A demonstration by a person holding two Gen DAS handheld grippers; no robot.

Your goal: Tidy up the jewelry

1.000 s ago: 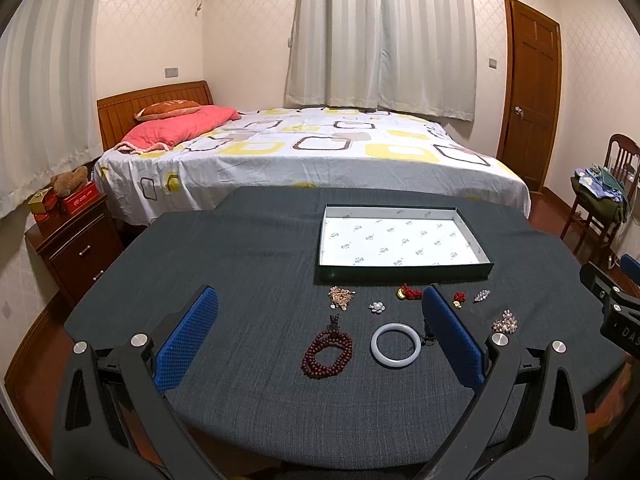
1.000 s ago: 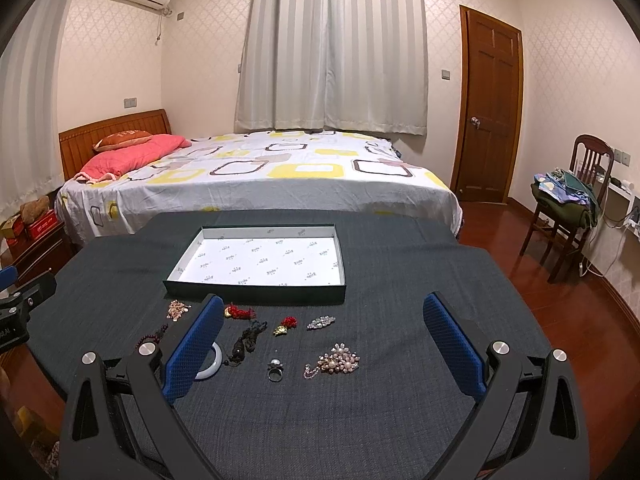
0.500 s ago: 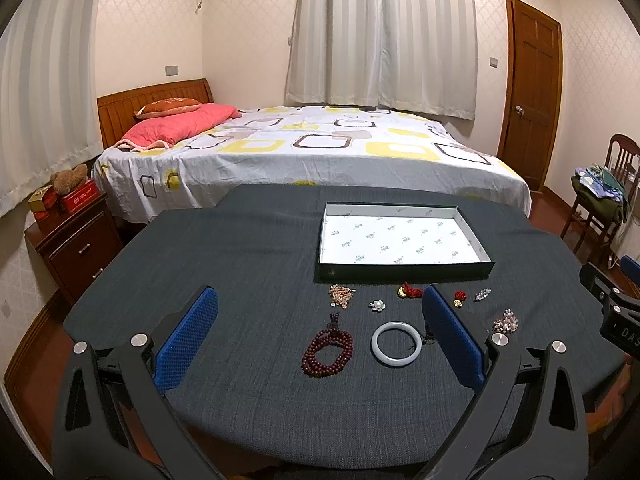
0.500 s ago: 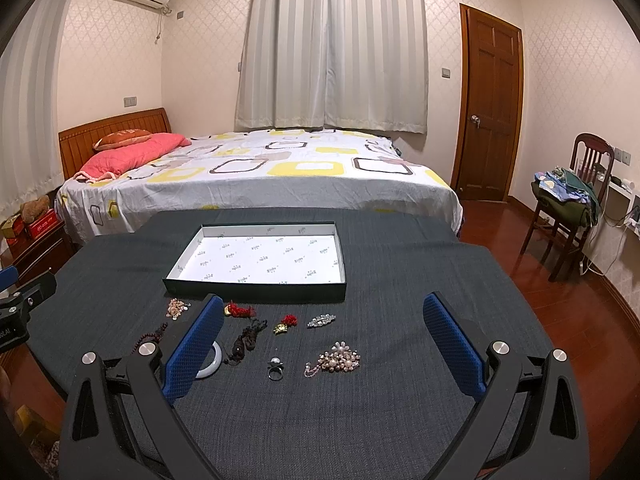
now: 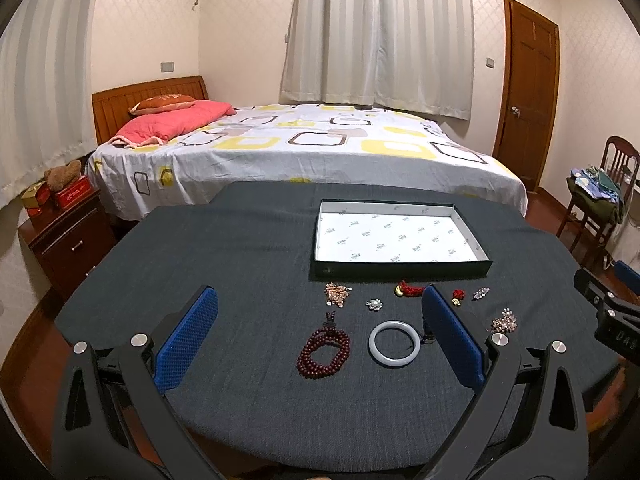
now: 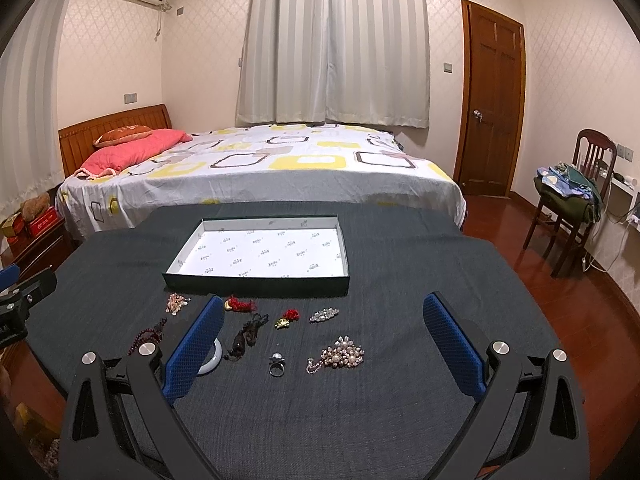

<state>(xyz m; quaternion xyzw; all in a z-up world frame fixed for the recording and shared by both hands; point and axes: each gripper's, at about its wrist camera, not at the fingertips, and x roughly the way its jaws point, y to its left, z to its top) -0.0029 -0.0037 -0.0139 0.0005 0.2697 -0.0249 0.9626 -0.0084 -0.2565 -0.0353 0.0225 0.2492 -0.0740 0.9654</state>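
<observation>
Bedroom, bed (image 6: 260,176), dark table (image 6: 400,280), tray (image 6: 256,280)

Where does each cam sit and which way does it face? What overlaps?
Left wrist: on the left gripper, facing across the table to the tray and bed; its open blue fingers show, the right gripper at the right edge.
Right wrist: on the right gripper, further right, same heading; open fingers show.
Shared: tray, white bangle, bed, door.

Warm, even indoor light fills both views; shadows are soft. Fisheye distortion bends walls, dark vignetting fills the frame corners, focus stays sharp.
</observation>
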